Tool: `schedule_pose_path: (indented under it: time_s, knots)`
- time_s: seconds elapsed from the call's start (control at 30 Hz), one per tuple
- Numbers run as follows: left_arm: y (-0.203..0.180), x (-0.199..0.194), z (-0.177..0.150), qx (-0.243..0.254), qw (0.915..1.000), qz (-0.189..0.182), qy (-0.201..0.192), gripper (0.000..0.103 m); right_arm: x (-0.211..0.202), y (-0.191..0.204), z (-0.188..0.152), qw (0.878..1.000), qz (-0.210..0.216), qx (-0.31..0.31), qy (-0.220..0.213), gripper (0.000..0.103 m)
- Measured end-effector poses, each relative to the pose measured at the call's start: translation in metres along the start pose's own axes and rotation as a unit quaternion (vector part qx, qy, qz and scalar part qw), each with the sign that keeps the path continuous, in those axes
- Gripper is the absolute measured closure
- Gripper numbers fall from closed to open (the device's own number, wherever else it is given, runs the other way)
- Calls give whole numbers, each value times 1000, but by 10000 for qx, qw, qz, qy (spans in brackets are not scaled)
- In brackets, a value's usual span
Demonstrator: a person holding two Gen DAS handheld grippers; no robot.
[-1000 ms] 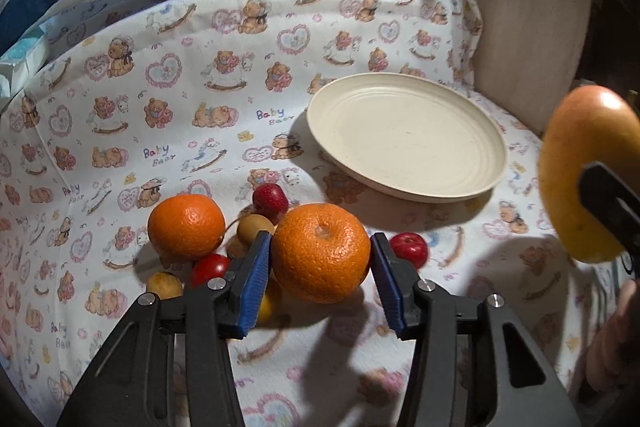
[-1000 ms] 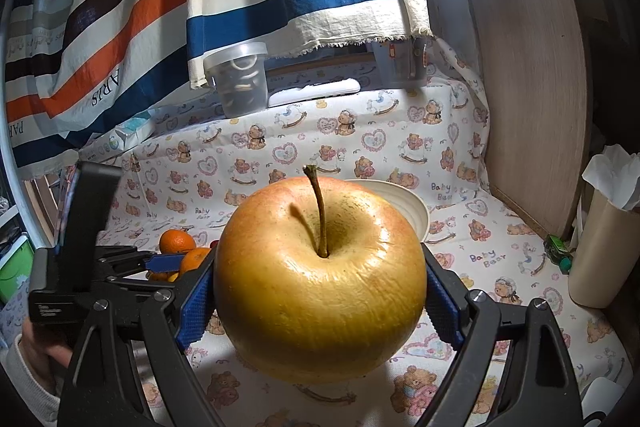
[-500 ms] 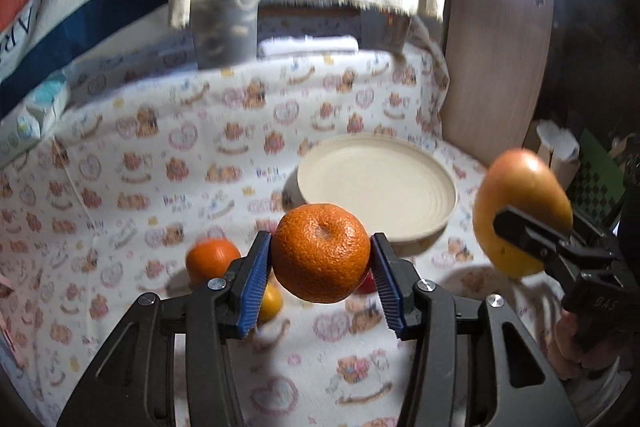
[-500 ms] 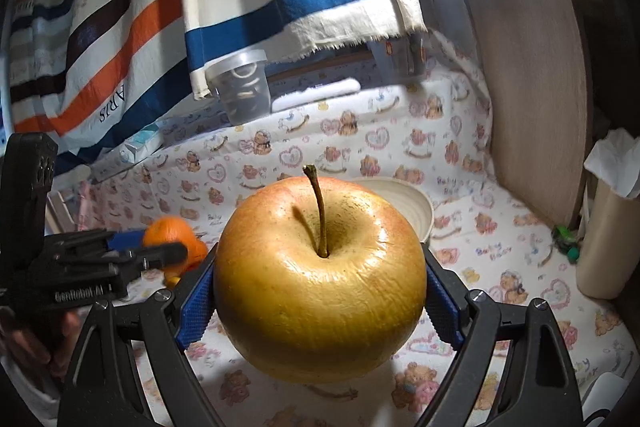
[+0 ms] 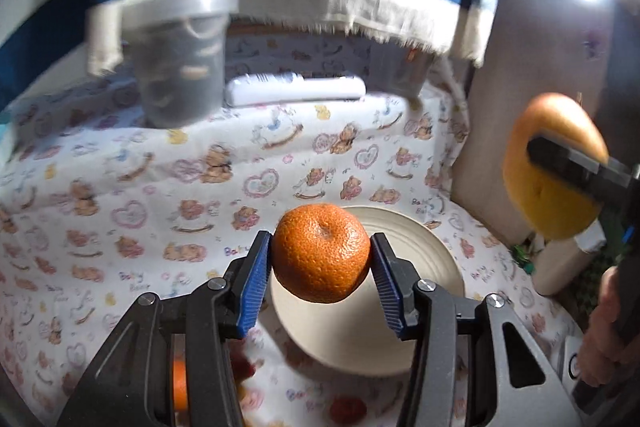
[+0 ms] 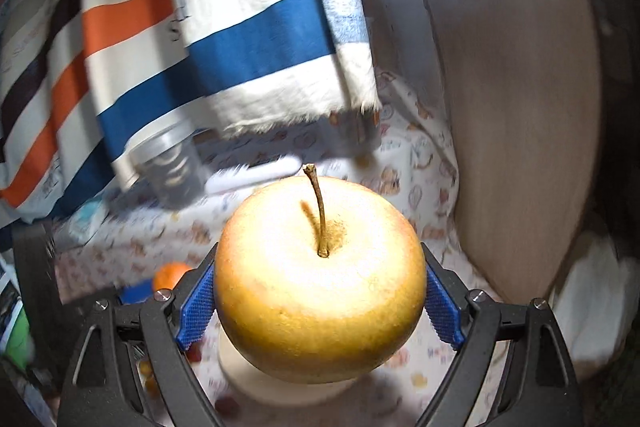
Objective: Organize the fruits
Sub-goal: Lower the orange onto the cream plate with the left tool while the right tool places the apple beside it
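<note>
Squarely between blue fingers [image 5: 256, 291]: orange [image 5: 321, 253].

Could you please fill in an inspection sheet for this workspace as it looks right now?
Surface: table under a teddy-bear cloth.
Job's things: orange in the left claw, apple in the right claw, both held in the air; plate bare where it shows; small fruits on the cloth.
Clutter: lidded tub, white bar, both blurred.
Claws: both shut on fruit.
Cables: nothing seen.
Surroundings: striped towel hanging behind, wooden panel to the right.
</note>
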State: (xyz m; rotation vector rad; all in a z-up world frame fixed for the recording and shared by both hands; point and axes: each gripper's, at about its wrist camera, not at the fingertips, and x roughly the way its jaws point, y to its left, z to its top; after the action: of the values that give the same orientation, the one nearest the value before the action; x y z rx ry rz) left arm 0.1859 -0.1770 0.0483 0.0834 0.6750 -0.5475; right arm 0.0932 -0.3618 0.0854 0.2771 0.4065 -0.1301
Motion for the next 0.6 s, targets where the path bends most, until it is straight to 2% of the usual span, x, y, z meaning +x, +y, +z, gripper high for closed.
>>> schedule_pose_path:
  time_s: [0.1, 0.17, 0.3, 0.43, 0.6]
  knots:
    - [0, 17, -6, -36, 9999, -50, 114, 55, 15, 1, 4, 9999, 34, -52, 105, 14]
    - [-1, 26, -14, -16, 9998, -116, 184, 55, 27, 1, -3, 9997, 110, -22, 210, 14]
    - [-3, 39, -29, 128, 9990, 8, 432, 55, 51, 2, -24, 9989, 246, -98, 394, 14]
    - [-7, 49, -39, 226, 9979, -102, 601, 55, 65, 2, -37, 9965, 363, -208, 727, 14]
    - [-12, 55, -44, 344, 9972, -31, 669, 55, 83, -5, -44, 9939, 223, -155, 1071, 14]
